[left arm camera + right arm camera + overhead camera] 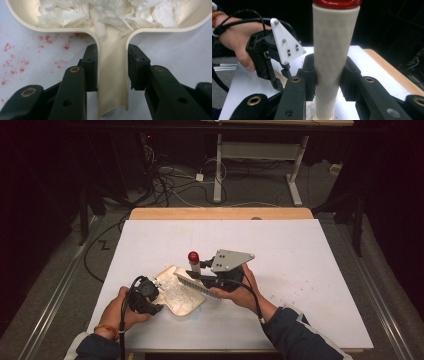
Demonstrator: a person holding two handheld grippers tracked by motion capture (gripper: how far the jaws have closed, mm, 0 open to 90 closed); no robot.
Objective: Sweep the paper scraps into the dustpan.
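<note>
Your left gripper (112, 72) pinches the flat handle of a cream plastic dustpan (112, 75), one black jaw pressed to each edge of the handle, while the pan lies flat on the white table covering (175, 50) at the near-left of the work area. Inside the pan's tray sits a loose heap of torn white paper scraps (107, 12), spread across most of its floor and trailing toward the handle's neck. Your right gripper (327, 75) is closed around the cream cylindrical handle of a hand brush (333, 50), which is capped in red at its top; in the high view the brush's pale bristle head (197, 285) angles down over the pan's far edge, the red cap (193, 256) standing just above it. The grey three-cornered plate (230, 260) rides on top of that gripper. Your left hand (117, 312) wears a coloured band at the wrist; your right hand (245, 290) emerges from a dark sleeve with a pale cuff. Faint red flecks (15, 65) dot the covering beside the pan's handle. The covering lies over a light wooden tabletop (220, 213), whose far edge shows bare. Beyond it, grey carpet (75, 285) runs into a dark room, where tangled cables (165, 182) lie by the white legs of another desk (217, 170).
</note>
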